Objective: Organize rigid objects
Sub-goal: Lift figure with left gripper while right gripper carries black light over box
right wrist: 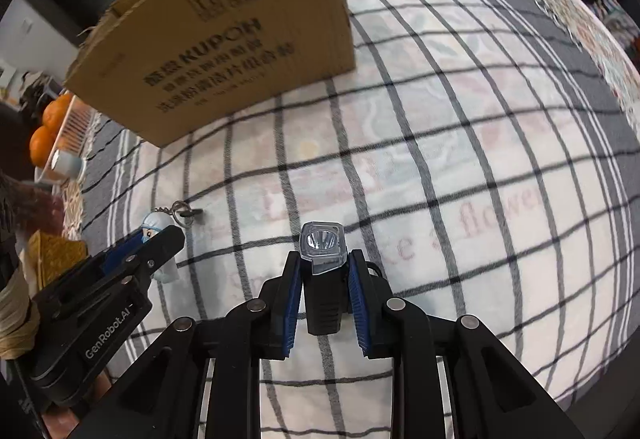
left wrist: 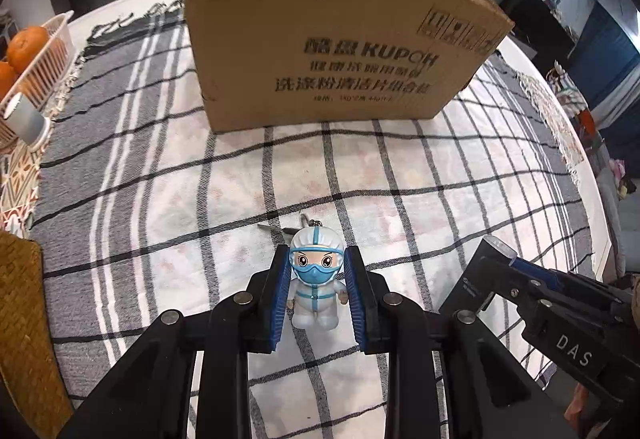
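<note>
My left gripper (left wrist: 317,271) is shut on a small white and blue masked figurine keychain (left wrist: 316,281), with its ring and key trailing on the cloth behind it. It also shows in the right wrist view (right wrist: 154,229). My right gripper (right wrist: 323,267) is shut on a black flashlight (right wrist: 323,279) with a clear lens facing forward. The flashlight shows at the right of the left wrist view (left wrist: 486,271). An open cardboard box (left wrist: 328,39) stands upright on the table beyond both grippers, also in the right wrist view (right wrist: 224,39).
A checked tablecloth (left wrist: 200,175) covers the round table. A white basket with oranges (left wrist: 36,55) and a small grey cup (left wrist: 26,117) sit at the far left edge. A woven mat (left wrist: 24,319) lies at the near left.
</note>
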`<state>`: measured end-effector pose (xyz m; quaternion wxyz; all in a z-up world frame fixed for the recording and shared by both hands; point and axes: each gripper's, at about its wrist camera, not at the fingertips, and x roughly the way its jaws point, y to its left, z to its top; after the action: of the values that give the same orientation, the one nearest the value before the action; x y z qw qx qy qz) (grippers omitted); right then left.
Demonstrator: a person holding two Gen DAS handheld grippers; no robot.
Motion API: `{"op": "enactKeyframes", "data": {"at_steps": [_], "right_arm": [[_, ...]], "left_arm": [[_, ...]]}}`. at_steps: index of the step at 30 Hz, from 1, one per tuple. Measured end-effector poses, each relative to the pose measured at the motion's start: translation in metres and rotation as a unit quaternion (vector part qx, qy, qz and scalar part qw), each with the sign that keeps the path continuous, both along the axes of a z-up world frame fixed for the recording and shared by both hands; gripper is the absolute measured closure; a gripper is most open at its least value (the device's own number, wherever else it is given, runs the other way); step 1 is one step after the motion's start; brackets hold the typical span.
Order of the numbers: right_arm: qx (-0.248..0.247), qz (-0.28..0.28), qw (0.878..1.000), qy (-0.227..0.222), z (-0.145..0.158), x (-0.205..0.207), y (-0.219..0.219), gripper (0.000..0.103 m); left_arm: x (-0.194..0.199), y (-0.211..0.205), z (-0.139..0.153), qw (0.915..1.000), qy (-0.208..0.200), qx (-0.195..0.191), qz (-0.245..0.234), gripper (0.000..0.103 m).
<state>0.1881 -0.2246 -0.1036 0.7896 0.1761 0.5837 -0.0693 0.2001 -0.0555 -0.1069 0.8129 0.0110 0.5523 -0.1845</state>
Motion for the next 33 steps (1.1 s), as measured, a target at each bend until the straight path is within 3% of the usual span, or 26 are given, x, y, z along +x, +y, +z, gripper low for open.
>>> {"op": "enactKeyframes", "data": {"at_steps": [18,33], "right_arm": [[0.021,0.063,0.993,-0.092,0.044,0.0,-0.001,0.078],[0.015,0.084,0.979,-0.184,0.1,0.005,-0.005,0.078]], "left_arm": [[-0.019,0.0,0.052,0.9967,-0.074,-0.01,0.032,0.076],[-0.02,-0.004,0.107,0.9891,-0.139,-0.035,0.036,0.076]]}}
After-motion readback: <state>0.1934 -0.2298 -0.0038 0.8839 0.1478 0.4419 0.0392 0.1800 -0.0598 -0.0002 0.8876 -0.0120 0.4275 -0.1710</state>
